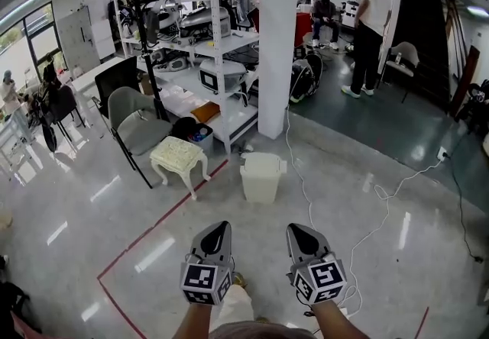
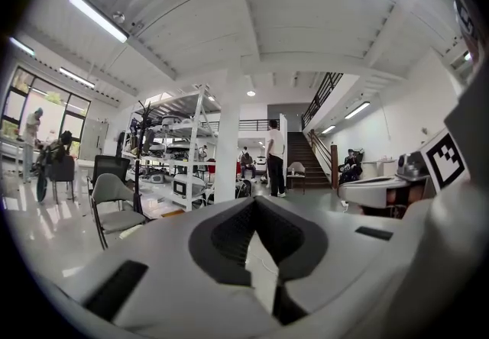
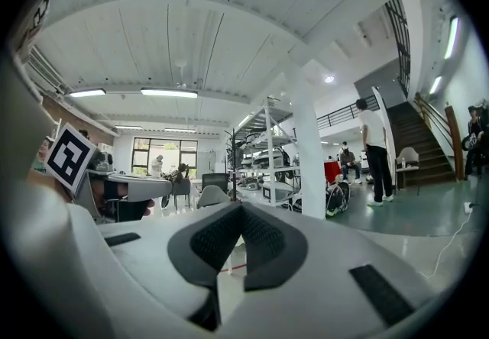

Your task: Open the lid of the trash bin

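Observation:
The trash bin (image 1: 261,177) is a small white bin with its white lid down, standing on the glossy floor in front of a white pillar (image 1: 276,40). Both grippers are held low, side by side, well short of the bin and pointing toward it. My left gripper (image 1: 221,226) is shut with nothing in it, its jaws meeting at the tip (image 2: 254,199). My right gripper (image 1: 299,227) is likewise shut and empty, its tips touching (image 3: 241,206). The bin itself is not plainly visible in either gripper view.
Left of the bin stand a white cushioned stool (image 1: 180,154) and a grey chair (image 1: 137,124), with a metal shelving rack (image 1: 210,47) behind. A white cable (image 1: 374,211) snakes over the floor on the right. Red tape (image 1: 153,230) marks the floor. A person (image 1: 370,24) stands far back.

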The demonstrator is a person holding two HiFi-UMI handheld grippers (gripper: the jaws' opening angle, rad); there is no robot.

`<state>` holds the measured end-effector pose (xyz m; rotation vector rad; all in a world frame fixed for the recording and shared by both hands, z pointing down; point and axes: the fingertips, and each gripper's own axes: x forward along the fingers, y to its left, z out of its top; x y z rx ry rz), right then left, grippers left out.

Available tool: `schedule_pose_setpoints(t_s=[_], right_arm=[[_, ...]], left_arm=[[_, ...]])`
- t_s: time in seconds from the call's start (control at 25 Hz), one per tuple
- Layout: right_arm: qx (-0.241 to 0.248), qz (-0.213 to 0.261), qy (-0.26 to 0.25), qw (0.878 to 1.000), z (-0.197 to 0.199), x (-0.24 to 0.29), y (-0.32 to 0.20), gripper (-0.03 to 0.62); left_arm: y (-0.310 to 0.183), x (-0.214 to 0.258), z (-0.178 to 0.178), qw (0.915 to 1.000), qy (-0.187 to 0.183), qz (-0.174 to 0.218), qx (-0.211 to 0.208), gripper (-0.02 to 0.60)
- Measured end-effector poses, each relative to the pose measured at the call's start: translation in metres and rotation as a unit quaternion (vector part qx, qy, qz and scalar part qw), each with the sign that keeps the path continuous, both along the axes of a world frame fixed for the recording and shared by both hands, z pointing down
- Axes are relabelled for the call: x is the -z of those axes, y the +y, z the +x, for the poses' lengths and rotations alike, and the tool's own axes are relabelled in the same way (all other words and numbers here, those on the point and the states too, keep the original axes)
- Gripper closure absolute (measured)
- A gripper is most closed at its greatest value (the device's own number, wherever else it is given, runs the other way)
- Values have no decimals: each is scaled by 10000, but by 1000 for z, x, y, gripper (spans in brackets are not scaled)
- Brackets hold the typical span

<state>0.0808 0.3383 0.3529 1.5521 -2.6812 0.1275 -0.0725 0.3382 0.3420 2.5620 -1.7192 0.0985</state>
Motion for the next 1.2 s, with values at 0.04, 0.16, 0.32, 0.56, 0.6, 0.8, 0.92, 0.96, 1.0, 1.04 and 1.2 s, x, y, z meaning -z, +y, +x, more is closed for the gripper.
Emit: schedule_pose_setpoints(t_s=[0.04,0.16,0.32,0.56,0.6,0.8,0.92,0.96,1.0,1.04,1.2], right_arm=[[-39,0,-12,10000,2,-1,-3,562],[-124,-19,-73,9999,5,-3,-16,562],[-163,-62,-98,9998,6,-9,-31,562],[-136,-136,-90,9998,-6,-15,-58,562],[-126,-139,-82,9998,-8,-16,-63,562],[-124,-221,-97,9996,-17,-20,-94,562],[-106,-253,-95,9996,-26,-20,-114,562],[-106,-253,-98,9996,-30,-20,-120,562],[-113,-254,-104,9996,-33,-19,-127,562],[-125,-255,-112,9995,-36,-19,-134,562],[-200,-260,-150,9993,-46,-18,-162,562]], left_arm=[[-4,-1,1,10000,-19,2,-19,594],[-16,-2,-1,9999,-90,17,-48,594],[-32,-10,-4,10000,-62,-39,-56,594],[-63,-13,-8,9999,-72,-48,-124,594],[-69,-14,-10,9999,-55,-49,-117,594],[-100,-15,-17,9998,-26,-88,-152,594],[-120,-15,-25,9998,-16,-121,-157,594],[-127,-16,-28,9998,-20,-135,-161,594],[-133,-16,-31,9997,-24,-148,-168,594],[-140,-17,-35,9997,-27,-158,-179,594],[-167,-18,-46,9995,-32,-201,-234,594]])
